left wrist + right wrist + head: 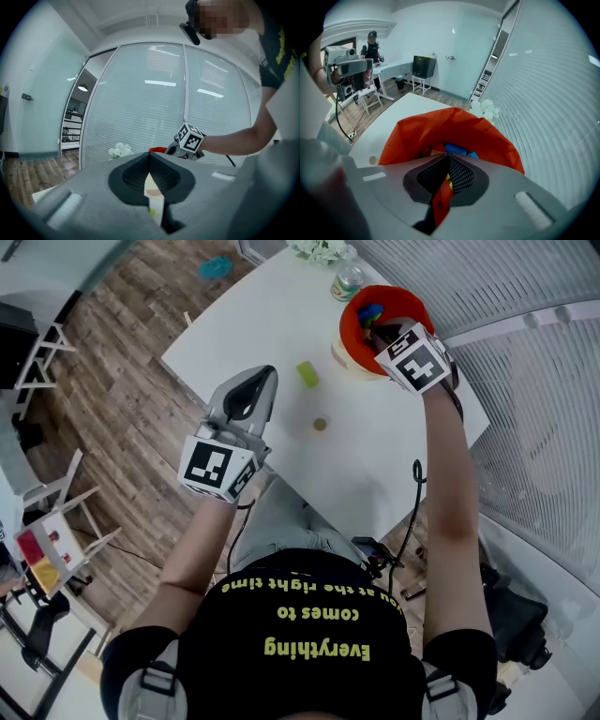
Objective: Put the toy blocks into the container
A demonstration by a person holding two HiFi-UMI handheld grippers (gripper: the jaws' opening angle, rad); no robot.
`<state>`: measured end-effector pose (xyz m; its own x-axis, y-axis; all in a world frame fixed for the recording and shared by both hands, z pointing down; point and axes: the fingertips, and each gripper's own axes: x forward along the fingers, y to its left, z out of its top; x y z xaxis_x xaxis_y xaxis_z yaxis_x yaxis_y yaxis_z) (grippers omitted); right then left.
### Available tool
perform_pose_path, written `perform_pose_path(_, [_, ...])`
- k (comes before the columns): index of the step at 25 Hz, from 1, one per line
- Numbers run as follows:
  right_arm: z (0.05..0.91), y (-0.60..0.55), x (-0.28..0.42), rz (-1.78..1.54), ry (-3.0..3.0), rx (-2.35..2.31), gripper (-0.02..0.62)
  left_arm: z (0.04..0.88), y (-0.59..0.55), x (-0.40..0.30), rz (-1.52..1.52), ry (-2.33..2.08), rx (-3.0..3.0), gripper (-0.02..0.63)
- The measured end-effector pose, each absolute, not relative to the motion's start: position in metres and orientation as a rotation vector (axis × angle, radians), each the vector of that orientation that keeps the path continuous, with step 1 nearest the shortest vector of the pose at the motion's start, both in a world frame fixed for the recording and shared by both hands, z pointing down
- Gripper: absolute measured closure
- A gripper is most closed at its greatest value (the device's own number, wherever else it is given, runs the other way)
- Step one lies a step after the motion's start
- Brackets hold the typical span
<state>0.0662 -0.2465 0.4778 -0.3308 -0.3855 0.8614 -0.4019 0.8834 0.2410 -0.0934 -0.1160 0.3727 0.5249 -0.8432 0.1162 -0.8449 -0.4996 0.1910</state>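
Note:
A red fabric container stands at the far right of the white table, holding several blocks, a blue one on top. My right gripper points steeply down into its mouth, jaws shut with nothing gripped; in the right gripper view the container and blue block lie just beyond the gripper. A green block and a small wooden disc lie on the table's middle. A beige block touches the container's left side. My left gripper hovers at the table's near left, shut and empty.
White flowers and a glass jar stand at the table's far end, behind the container. Wooden floor with white chairs lies to the left, a glass wall with blinds to the right. A person stands far off.

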Motion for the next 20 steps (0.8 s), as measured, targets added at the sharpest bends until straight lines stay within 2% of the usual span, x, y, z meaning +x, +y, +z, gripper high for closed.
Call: perform_pose_path(20, [0.406, -0.263, 0.088, 0.221, -2.338, 1.013, 0.588, 0.351, -0.12, -0.091, -0.003, -1.441, 2.588, 0.606])
